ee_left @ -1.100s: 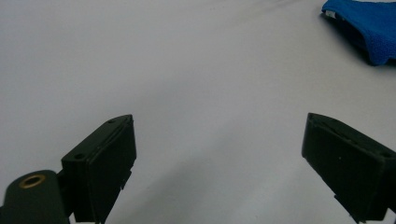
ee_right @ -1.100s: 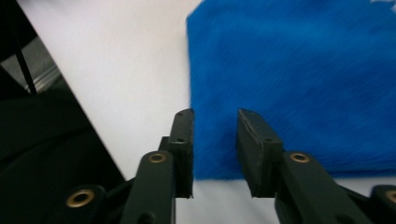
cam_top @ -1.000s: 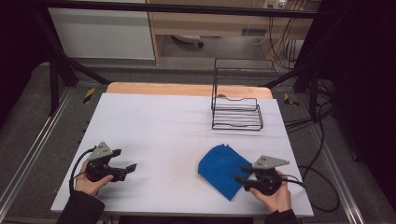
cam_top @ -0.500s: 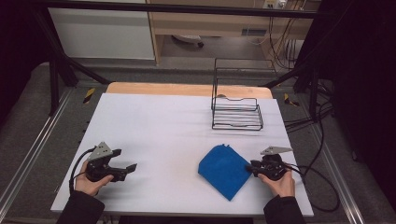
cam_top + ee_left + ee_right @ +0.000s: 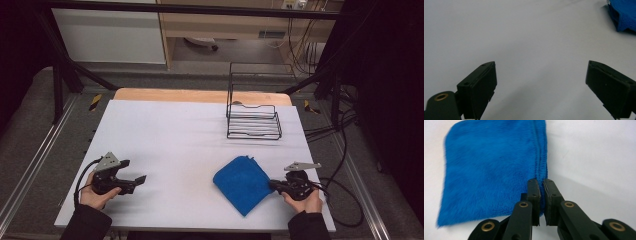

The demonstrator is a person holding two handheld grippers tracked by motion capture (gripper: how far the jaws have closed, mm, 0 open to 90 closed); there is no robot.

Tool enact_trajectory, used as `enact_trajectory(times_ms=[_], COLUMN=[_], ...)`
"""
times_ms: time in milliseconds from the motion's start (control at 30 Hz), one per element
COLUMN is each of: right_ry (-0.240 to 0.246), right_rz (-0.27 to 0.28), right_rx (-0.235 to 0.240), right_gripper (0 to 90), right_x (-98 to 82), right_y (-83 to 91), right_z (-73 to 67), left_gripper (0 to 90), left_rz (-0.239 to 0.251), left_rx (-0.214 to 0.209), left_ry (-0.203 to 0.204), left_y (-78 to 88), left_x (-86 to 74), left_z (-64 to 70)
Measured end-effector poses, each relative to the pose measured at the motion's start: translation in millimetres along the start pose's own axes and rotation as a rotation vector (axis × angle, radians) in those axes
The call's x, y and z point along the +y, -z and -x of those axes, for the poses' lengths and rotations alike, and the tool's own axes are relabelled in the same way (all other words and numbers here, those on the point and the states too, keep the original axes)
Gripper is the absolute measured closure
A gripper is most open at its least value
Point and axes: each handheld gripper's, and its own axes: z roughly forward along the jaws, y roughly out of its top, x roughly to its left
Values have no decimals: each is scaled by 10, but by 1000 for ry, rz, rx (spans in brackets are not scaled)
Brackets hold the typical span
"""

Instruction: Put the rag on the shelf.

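Note:
A folded blue cloth (image 5: 242, 182) lies on the white table (image 5: 175, 130) near its front right. My right gripper (image 5: 273, 186) lies low at the cloth's right corner. In the right gripper view its jaws have just been closing, and the right gripper (image 5: 541, 181) is shut on the stitched edge of the blue cloth (image 5: 491, 170). My left gripper (image 5: 137, 179) rests at the front left, held in a hand. The left gripper (image 5: 541, 64) is open over bare table, with the blue cloth (image 5: 624, 15) far off at the upper right.
A black wire rack (image 5: 252, 122) stands at the back right of the table. Cables trail off the right edge near a metal frame rail (image 5: 360, 175). A wooden strip (image 5: 200, 95) runs along the table's far edge.
My right gripper has shifted a little to the right and down to the cloth's right corner, and its jaws have closed on the edge. The left gripper has stayed put.

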Motion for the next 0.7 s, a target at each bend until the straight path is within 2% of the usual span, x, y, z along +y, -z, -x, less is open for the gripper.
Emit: enact_trajectory(times_ms=[133, 200, 300, 333, 400, 467, 567, 700], right_ry=[-11, 1, 69, 86, 97, 114, 118, 126], right_rz=[-38, -44, 40, 71, 112, 110, 89, 57], right_rx=[-28, -41, -46, -36, -30, -15, -2, 24], right_gripper=[834, 763, 585, 579, 513, 493, 479, 485], right_x=[-91, -99, 2, 64, 208, 364, 547, 645], right_y=[63, 27, -4, -22, -111, -248, -488, -702], right_z=[-27, -24, -3, 9, 38, 43, 79, 167], left_gripper=[101, 101, 101, 101, 101, 101, 101, 101], left_rz=[-1, -2, -6, -9, -10, -6, -3, 0], left_rx=[-1, -1, 0, -1, -3, -3, -3, -3], left_ry=[1, 2, -1, 0, -2, -5, -1, 1], left_y=[-6, -9, -20, -25, -28, -22, -12, -9], left_x=[4, 3, 2, 2, 5, 7, 5, 2], left_z=[12, 10, 1, 2, 8, 12, 8, 1])
